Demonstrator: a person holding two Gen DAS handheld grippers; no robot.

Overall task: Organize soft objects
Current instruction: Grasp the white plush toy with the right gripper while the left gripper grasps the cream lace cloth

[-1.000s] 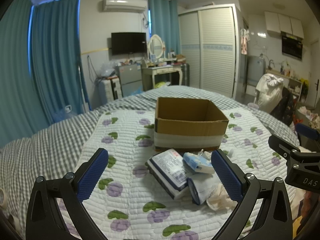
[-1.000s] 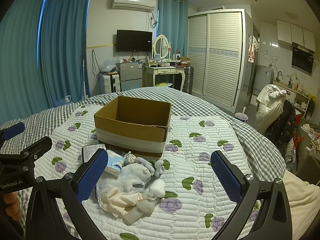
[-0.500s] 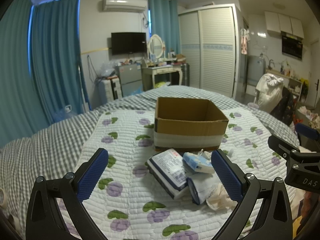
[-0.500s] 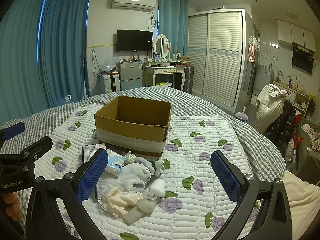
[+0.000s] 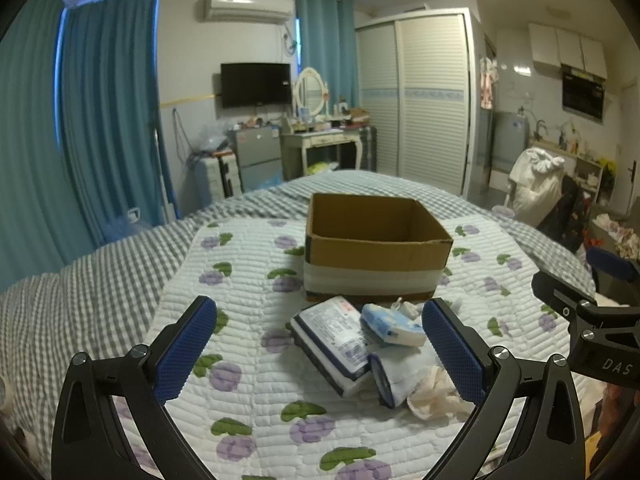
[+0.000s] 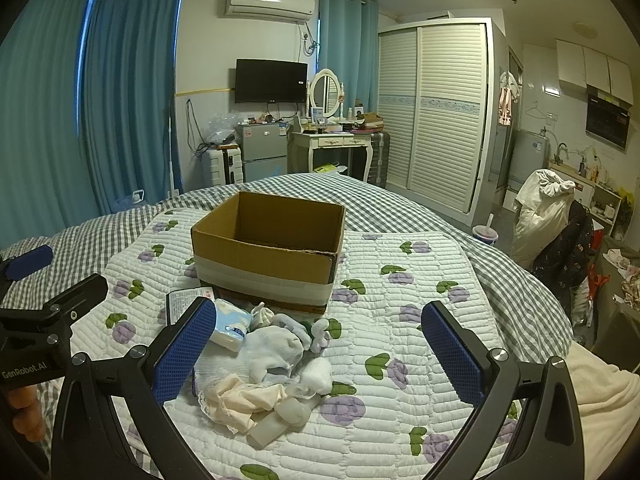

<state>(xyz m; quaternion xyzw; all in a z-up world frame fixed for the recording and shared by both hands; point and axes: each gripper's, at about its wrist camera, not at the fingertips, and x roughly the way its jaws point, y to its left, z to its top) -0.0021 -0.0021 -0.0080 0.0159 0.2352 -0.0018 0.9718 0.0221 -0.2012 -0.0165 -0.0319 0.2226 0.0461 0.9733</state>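
In the left wrist view, the left claw [image 5: 319,354] hangs wide open and empty above the white quilted bedspread with purple flowers [image 5: 248,280]. An open brown cardboard box banded with white tape [image 5: 374,250] sits at 12 o'clock. Just before it lies a flat blue-edged white packet [image 5: 334,342], touching a small pale blue tissue pack [image 5: 390,324] and a rolled white cloth [image 5: 396,376]; cream lace fabric [image 5: 430,396] lies at 4 o'clock. In the right wrist view, the right claw [image 6: 318,354] also gapes wide, holding nothing, over white socks [image 6: 276,346] and the cream fabric [image 6: 240,398] heaped at 7 o'clock; the box [image 6: 270,248] stands just beyond at 11 o'clock.
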